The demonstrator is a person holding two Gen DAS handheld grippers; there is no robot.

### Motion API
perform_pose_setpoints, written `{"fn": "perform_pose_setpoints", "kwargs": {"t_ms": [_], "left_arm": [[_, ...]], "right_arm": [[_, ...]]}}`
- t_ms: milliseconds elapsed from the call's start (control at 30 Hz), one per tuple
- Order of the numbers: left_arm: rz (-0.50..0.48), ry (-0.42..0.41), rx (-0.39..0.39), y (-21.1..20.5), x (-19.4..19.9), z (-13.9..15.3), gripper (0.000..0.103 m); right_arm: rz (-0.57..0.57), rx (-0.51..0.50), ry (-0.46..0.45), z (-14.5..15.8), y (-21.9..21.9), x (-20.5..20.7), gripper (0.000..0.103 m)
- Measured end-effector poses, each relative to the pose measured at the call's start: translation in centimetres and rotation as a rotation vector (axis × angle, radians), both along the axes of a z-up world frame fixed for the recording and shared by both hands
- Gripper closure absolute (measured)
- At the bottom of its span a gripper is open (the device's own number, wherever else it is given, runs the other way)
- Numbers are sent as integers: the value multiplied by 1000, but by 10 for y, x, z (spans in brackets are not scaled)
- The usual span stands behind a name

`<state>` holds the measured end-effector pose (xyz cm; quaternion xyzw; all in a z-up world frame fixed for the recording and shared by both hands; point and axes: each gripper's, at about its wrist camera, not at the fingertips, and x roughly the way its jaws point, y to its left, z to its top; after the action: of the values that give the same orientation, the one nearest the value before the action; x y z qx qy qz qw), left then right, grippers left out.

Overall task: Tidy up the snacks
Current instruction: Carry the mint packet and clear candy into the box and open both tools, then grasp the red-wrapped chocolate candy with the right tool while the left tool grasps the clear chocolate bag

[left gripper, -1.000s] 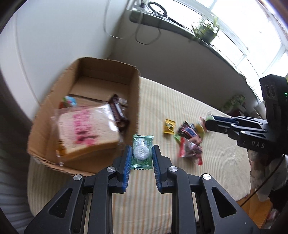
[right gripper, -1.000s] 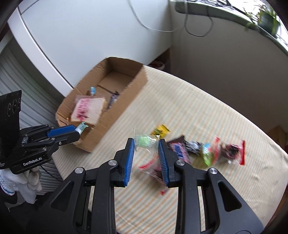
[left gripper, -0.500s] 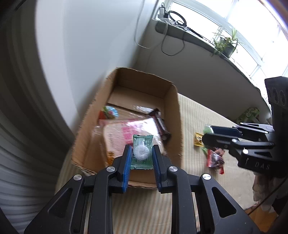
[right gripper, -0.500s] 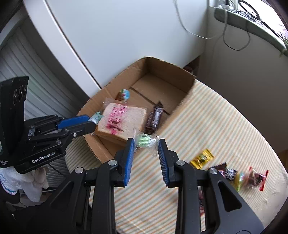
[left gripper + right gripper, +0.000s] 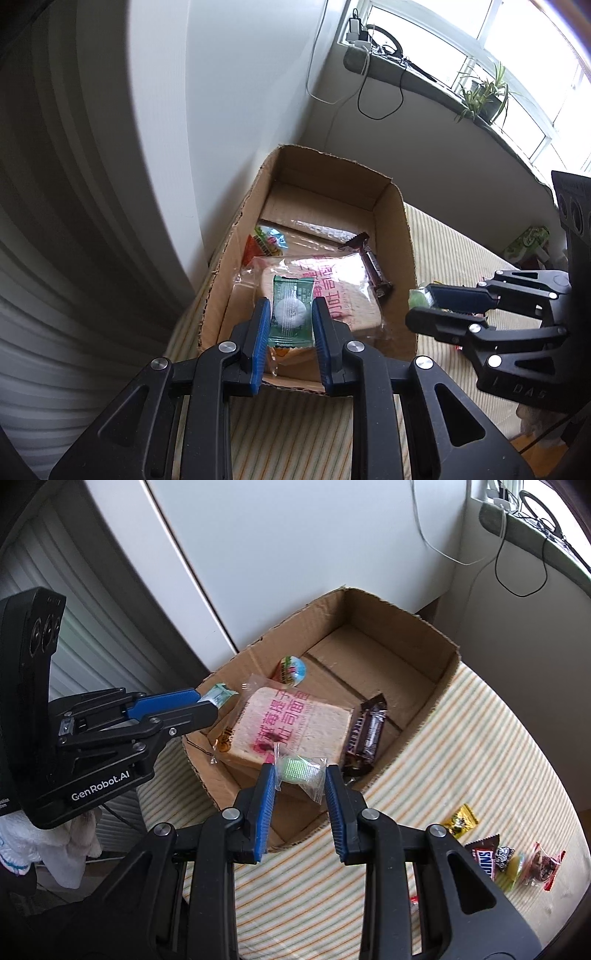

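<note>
An open cardboard box (image 5: 397, 221) (image 5: 439, 672) stands on the striped table at the wall. In it lie a wrapped bread slice (image 5: 343, 284) (image 5: 291, 727), a brown chocolate bar (image 5: 373, 264) (image 5: 365, 734) and a small colourful packet (image 5: 267, 240) (image 5: 291, 670). My left gripper (image 5: 290, 314) is shut on a green packet with a white round sweet (image 5: 291, 312), held over the box's near end. My right gripper (image 5: 301, 775) is shut on a clear packet with a green candy (image 5: 299, 770), held over the box's near right corner. The right gripper (image 5: 428, 295) shows in the left wrist view; the left gripper (image 5: 210, 701) shows in the right wrist view.
Several loose snacks lie on the striped tablecloth (image 5: 461, 746) at the right: a yellow packet (image 5: 460, 819), a Snickers bar (image 5: 485, 856), a red packet (image 5: 543, 864). A white cabinet wall (image 5: 258, 554) is behind the box. Cables hang from the window ledge (image 5: 402, 74).
Both grippers have moved left from the loose snacks to above the box, each carrying its packet. The box now fills the middle of both views.
</note>
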<state>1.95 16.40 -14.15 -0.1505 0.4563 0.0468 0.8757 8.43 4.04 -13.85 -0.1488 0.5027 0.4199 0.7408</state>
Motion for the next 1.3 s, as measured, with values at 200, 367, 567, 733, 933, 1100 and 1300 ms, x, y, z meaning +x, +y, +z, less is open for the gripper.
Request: {"fn": "perform_pose_setpoints", "kwargs": {"t_ms": [200,367,567,733,933,1100,1300], "left_arm": [[-13,1,3,-3,2,1,81],[-21,20,-2,-4,6,0,79],[-11,9,-6,-3,3,4,74],[-19,-5,-10,-7,1,9,74],[-64,-21,-20,-28,1,16,74],[-143,-21,-19,-58,3,17,74],[-241,-8,-43,-94,10,15,74]], "right_arm": [[16,3,-5,0,6,-5,74],[15,-21,-6,0,7,-6,63],[-7,-7,-13,5,1,-7,61],[-28,1,-17,11,-15,-8,61],[-114,18,-11,15,-61,-3,61],[-205,7,-5,13,-115,4,61],[-255,-61,15,-3,-175,8,61]]}}
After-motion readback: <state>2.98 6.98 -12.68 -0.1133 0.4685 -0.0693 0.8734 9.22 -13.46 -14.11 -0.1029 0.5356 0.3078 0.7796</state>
